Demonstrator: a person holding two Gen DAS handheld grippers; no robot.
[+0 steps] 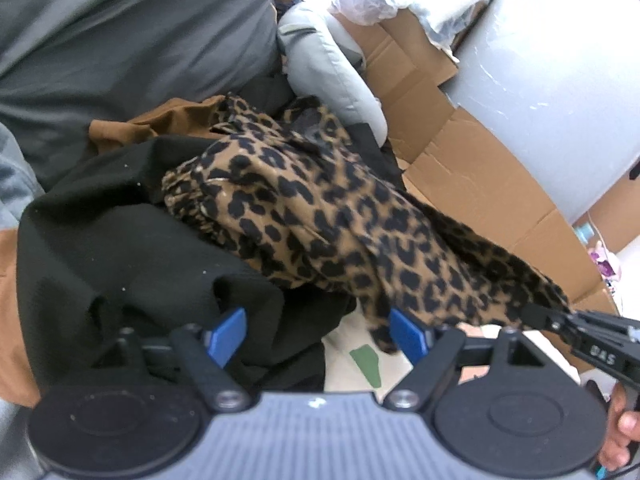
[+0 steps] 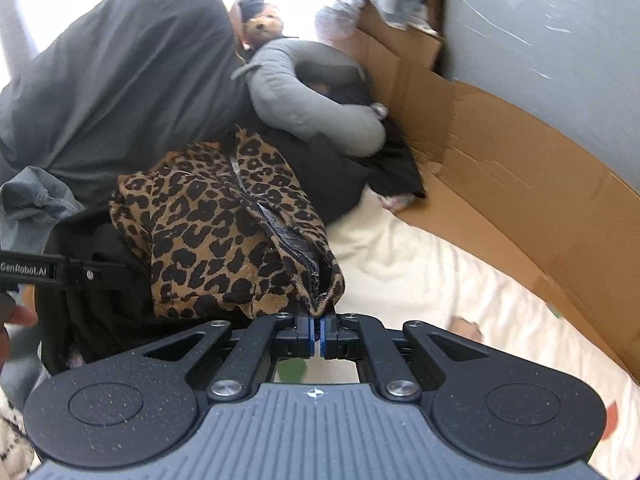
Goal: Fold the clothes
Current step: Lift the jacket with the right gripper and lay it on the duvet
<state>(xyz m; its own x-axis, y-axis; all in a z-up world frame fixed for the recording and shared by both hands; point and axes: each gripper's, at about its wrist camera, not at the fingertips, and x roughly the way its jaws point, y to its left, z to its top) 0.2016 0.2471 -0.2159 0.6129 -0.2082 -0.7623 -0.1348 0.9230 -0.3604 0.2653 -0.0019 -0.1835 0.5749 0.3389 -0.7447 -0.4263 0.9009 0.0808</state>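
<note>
Here my right gripper (image 2: pixel 316 330) is clamped on a folded edge of the leopard-print garment (image 2: pixel 208 236), blue pads pressed together with the cloth pinched between them. The garment lies bunched on top of a black garment (image 1: pixel 120 240), and one end stretches out toward my right gripper, seen at the lower right of the left wrist view. My left gripper (image 1: pixel 320 336) hangs with its blue pads well apart, nothing between them, low over the black cloth. All of this sits on a bed with a cream sheet (image 2: pixel 420 264). Behind it are a dark grey pillow (image 2: pixel 120 80), a grey neck pillow (image 2: pixel 304 100), a teddy bear (image 2: pixel 262 24) and flattened cardboard (image 2: pixel 500 152).
</note>
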